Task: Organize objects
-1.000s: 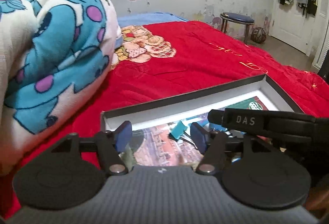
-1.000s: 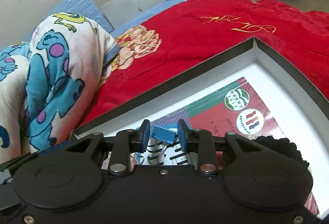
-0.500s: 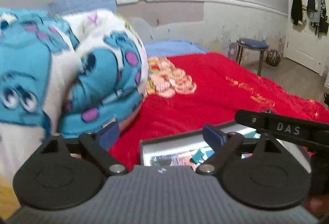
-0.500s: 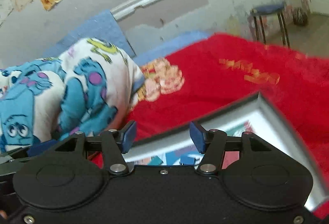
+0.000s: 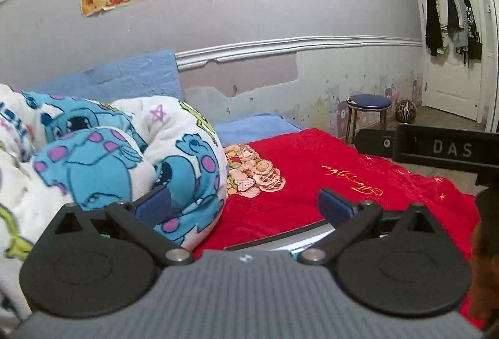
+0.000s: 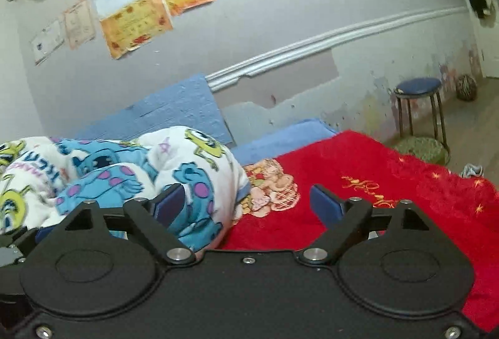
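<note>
Gaping empty, both tongs point(image 5: 244, 203) point(image 6: 248, 200) just widened above red bedspread point(image 5: 312, 183), cartoon blanket point(image 5: 124, 158) beside.

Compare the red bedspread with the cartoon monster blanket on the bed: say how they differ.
The red bedspread lies spread flat; the cartoon monster blanket is bunched into a rounded heap. The bedspread is plain red with gold embroidery; the blanket is white with blue and green printed characters. Both are soft fabrics on the same bed, meeting side by side.

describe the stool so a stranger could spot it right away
Follow the wall with the white moulding toward the door hung with dark clothes. Just before it, past the red bedspread, stands the stool: thin metal legs, round dark-blue seat, taller than the striped ball beside it.
</note>
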